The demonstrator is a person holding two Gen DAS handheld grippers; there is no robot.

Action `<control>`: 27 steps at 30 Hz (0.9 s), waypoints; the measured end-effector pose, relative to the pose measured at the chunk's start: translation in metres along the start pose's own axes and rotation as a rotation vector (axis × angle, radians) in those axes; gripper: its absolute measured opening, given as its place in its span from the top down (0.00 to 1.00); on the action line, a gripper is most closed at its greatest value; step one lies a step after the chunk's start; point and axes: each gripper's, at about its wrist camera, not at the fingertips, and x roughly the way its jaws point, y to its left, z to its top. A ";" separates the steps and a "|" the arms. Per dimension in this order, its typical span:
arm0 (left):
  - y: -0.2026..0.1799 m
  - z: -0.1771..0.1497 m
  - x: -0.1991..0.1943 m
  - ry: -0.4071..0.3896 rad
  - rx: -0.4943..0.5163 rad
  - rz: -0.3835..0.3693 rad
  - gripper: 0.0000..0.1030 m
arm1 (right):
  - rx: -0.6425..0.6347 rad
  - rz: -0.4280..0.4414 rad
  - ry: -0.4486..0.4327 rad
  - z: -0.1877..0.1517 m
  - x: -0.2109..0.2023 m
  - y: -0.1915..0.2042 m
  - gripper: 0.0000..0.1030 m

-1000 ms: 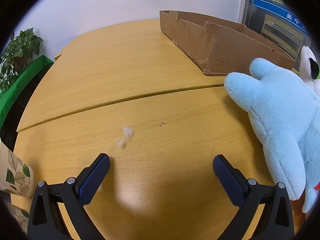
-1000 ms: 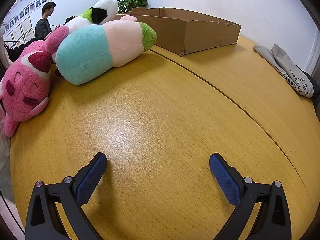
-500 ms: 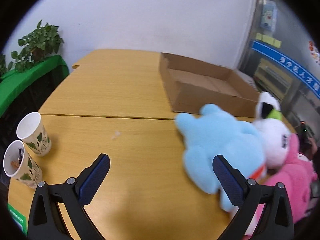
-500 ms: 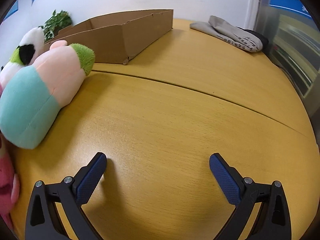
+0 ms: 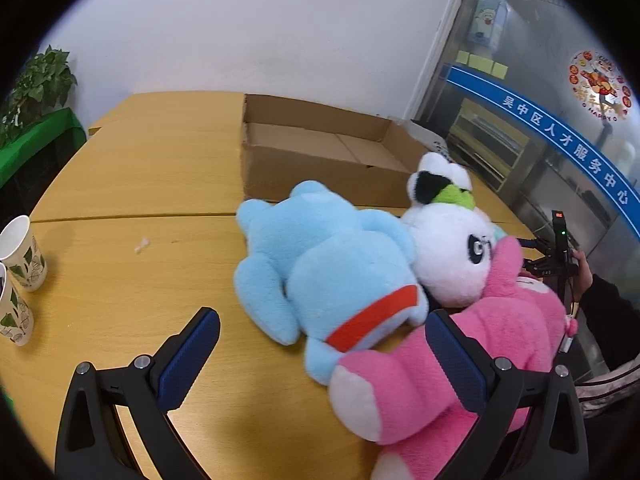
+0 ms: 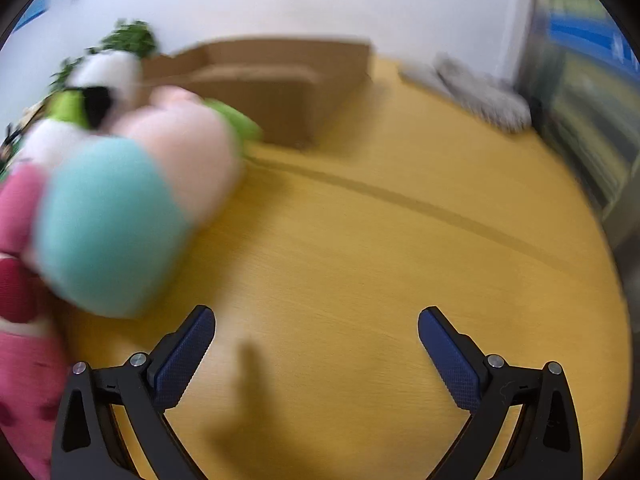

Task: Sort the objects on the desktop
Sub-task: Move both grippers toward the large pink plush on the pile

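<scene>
Cardboard box, brown and shallow, sits empty on my wooden table; light-blue plush, white panda plush and pink plush crowd before it. Left gripper and right gripper both spread, holding nothing

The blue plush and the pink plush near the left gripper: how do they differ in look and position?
The blue plush wears a red band; the pink plush shows a white foot pad. The blue plush lies farther in on the table; the pink plush lies at its near edge, behind one finger of the open left gripper. Both are soft, touching and ungripped.
</scene>
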 end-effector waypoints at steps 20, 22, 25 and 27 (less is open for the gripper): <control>-0.080 -0.023 -0.011 0.080 0.130 -0.107 0.00 | -0.094 0.064 -0.096 0.010 -0.114 0.165 0.00; -0.081 -0.024 -0.008 0.094 0.125 -0.108 0.00 | -0.053 0.085 -0.083 0.010 -0.110 0.161 0.00; -0.080 -0.026 -0.001 0.116 0.111 -0.101 0.00 | -0.021 0.110 -0.042 0.000 -0.104 0.160 0.00; -0.079 -0.027 0.002 0.124 0.101 -0.103 0.00 | -0.010 0.105 -0.024 -0.007 -0.102 0.160 0.00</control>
